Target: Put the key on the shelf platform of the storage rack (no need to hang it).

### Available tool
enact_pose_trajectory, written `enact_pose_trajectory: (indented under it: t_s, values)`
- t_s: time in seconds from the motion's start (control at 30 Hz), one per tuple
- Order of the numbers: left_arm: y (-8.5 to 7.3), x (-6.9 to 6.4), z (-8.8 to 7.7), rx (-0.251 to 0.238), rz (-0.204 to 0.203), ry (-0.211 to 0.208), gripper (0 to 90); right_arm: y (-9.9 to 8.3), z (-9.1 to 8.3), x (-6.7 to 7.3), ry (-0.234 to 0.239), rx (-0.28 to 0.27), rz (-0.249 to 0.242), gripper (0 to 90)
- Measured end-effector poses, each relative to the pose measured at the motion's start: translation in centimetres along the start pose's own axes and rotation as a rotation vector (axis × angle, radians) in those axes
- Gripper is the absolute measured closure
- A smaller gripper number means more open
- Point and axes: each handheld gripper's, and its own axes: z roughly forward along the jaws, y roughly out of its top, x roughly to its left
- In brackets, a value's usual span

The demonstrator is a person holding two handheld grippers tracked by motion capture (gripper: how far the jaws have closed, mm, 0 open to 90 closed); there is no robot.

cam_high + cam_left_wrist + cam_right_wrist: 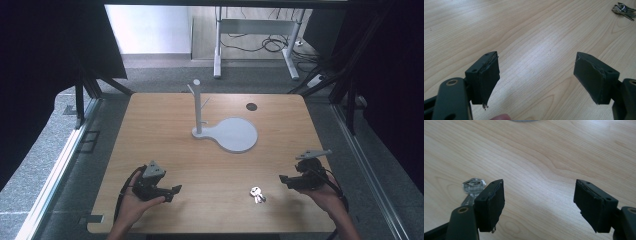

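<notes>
My left tool (pixel 172 190) sits low at the near left of the bench (pixel 150 130), its jaws spread wide with nothing between them; in the left gripper view bare wood shows through the gap and the keys (pixel 624 10) lie well off at the far right, so I judge this hand is parked clear of the work; further along, toward the middle and far side, the white stand (pixel 198 107) rises from its flat round base, its pegs free, which looks to me like the place a key ring would hang; the keys (pixel 257 194) lie flat near the front edge, right of centre; my right tool (pixel 282 179) is also released, jaws pointing left at them from close by, probably lined up to pick them up.
</notes>
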Motion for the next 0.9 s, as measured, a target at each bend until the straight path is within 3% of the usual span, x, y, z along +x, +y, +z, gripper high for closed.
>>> enact_pose_trajectory:
  t_s: [0.3, 0.9]
  values:
    - [0.0, -0.1, 0.0, 0.004, -0.003, -0.001, 21.0, 2.0, -0.5, 1.4, 0.024, 0.063, -0.061, 26.7]
    - [0.0, -0.2, -0.1, -0.001, -0.001, -0.004, 21.0, 3.4, 1.9, 3.5, 0.038, 0.199, -0.115, 30.5]
